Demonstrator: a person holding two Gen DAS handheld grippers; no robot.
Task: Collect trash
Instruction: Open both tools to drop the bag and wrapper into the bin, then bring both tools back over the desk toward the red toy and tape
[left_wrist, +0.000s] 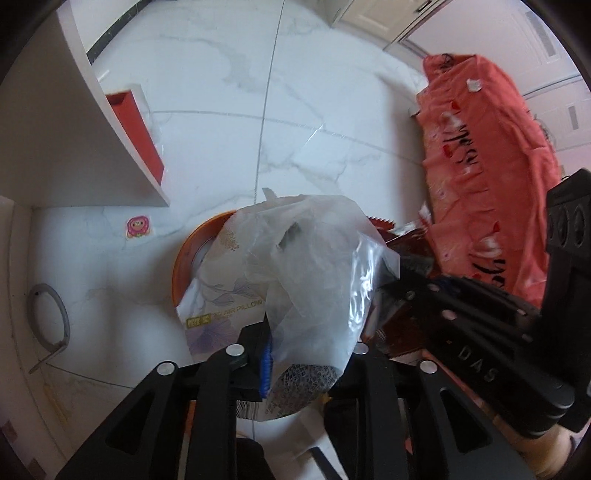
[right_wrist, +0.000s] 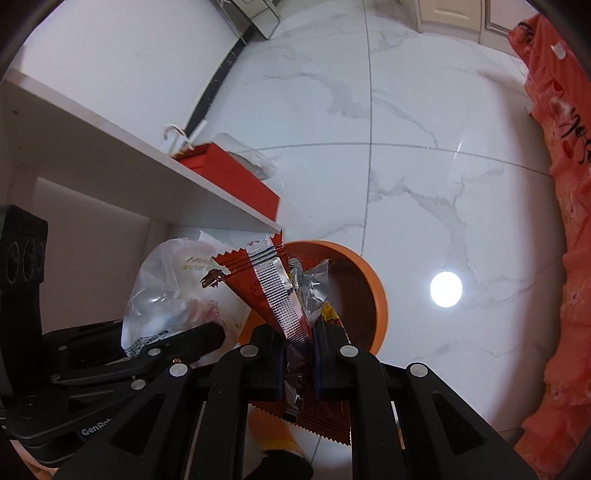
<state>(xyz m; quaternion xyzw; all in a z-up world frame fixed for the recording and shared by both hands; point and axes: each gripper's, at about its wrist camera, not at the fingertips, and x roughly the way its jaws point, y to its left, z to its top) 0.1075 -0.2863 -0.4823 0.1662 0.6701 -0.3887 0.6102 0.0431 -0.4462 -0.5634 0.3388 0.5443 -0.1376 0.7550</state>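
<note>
My left gripper (left_wrist: 306, 363) is shut on a crumpled clear plastic bag (left_wrist: 310, 266) with printed tissue packaging inside, held above an orange bin (left_wrist: 184, 254) on the marble floor. My right gripper (right_wrist: 299, 365) is shut on red and silver snack wrappers (right_wrist: 266, 280), held over the same orange bin (right_wrist: 369, 284). The plastic bag (right_wrist: 173, 291) and the left gripper (right_wrist: 155, 354) show at the left in the right wrist view. The right gripper's body (left_wrist: 480, 332) shows at the right in the left wrist view, with the wrappers (left_wrist: 399, 328) mostly hidden behind the bag.
A white shelf board (right_wrist: 147, 173) juts out on the left with a red box (right_wrist: 236, 177) beside it. A red-orange patterned cloth (left_wrist: 487, 177) covers furniture on the right. A sticker (left_wrist: 137, 226) and a grey strap (left_wrist: 55, 314) lie on the floor.
</note>
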